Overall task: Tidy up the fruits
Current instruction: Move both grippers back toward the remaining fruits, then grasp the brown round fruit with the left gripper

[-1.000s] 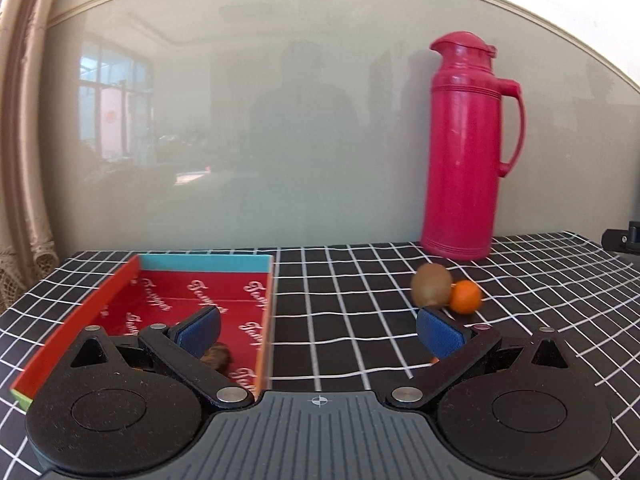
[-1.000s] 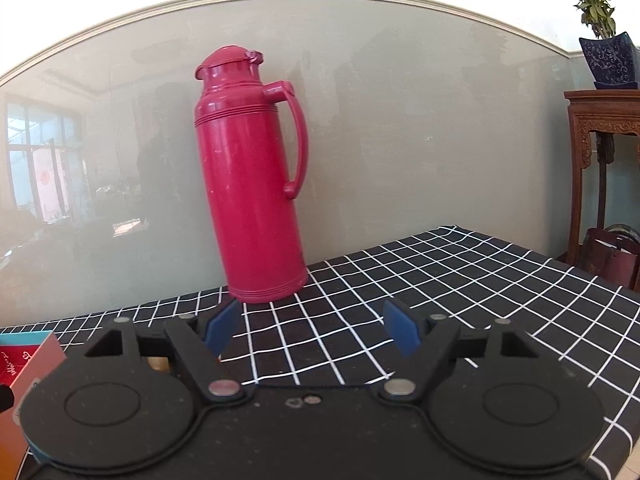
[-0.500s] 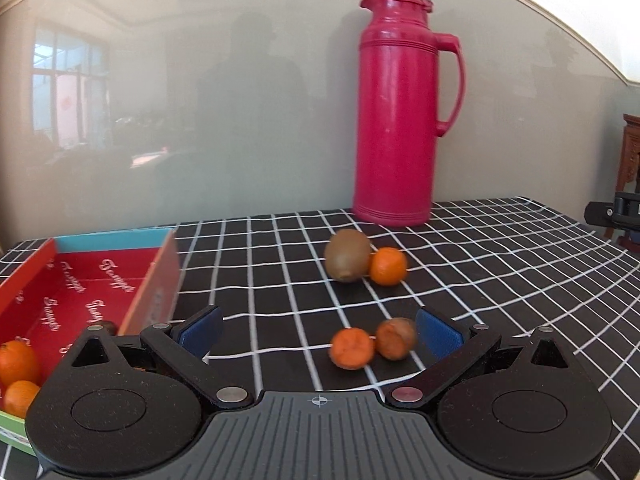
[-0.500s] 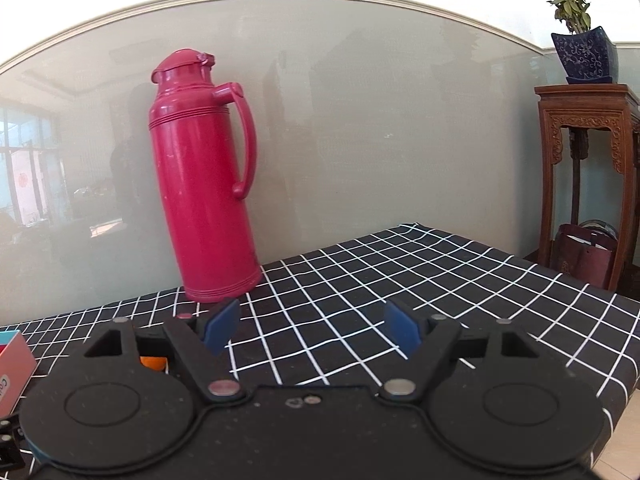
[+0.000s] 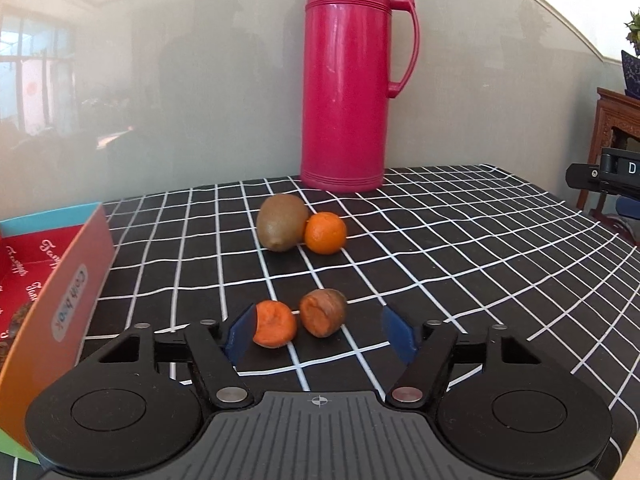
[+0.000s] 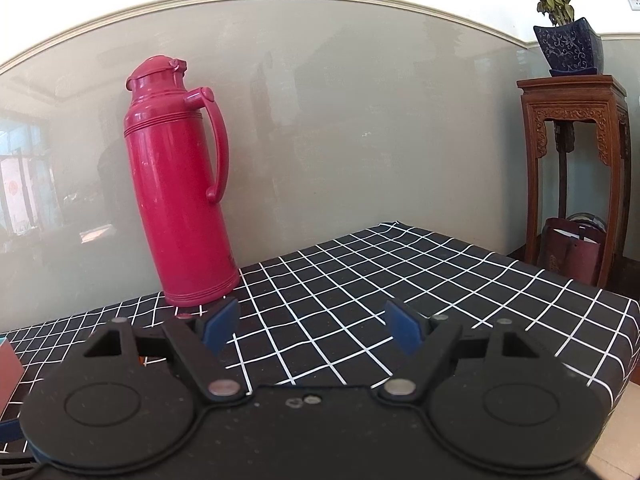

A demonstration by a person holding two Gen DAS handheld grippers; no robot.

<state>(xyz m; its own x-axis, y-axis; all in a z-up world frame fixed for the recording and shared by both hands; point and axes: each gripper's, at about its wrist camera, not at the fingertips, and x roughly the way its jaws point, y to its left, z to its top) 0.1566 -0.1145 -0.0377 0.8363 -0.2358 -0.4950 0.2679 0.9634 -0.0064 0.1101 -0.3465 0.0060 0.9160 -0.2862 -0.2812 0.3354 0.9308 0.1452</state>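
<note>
1. Fruit lies on the black checked tablecloth [image 5: 460, 240] in the left wrist view. The left gripper [image 5: 320, 330] hangs low at six o'clock, its jaws about half open and just now closing. Between them sit a wrinkled orange fruit [image 5: 275, 323] and a brown fruit [image 5: 323, 312], side by side. The left blue pad [image 5: 239, 336] is right at the orange one, though contact cannot be told; the right pad [image 5: 396, 334] stands clear of the brown one. Nothing is gripped.
2. Toward twelve o'clock from that pair, a kiwi [image 5: 281, 222] and a small tangerine [image 5: 325, 233] touch each other. Beyond them, near the wall, stands a red thermos [image 5: 344, 80], upright. At nine o'clock the red box [image 5: 68, 292] shows its near corner; what lies inside is too cut off to name.
3. At three o'clock in the same view, part of the right gripper [image 5: 600, 174] shows at the frame's edge.
4. In the right wrist view, the right gripper [image 6: 312, 322] stands open with only tablecloth [image 6: 440, 280] between its pads. The thermos [image 6: 180, 200] is at ten o'clock. A carved wooden stand [image 6: 572, 128] with a potted plant [image 6: 568, 40] is at two o'clock. A sliver of the box [image 6: 8, 364] shows at nine o'clock.
</note>
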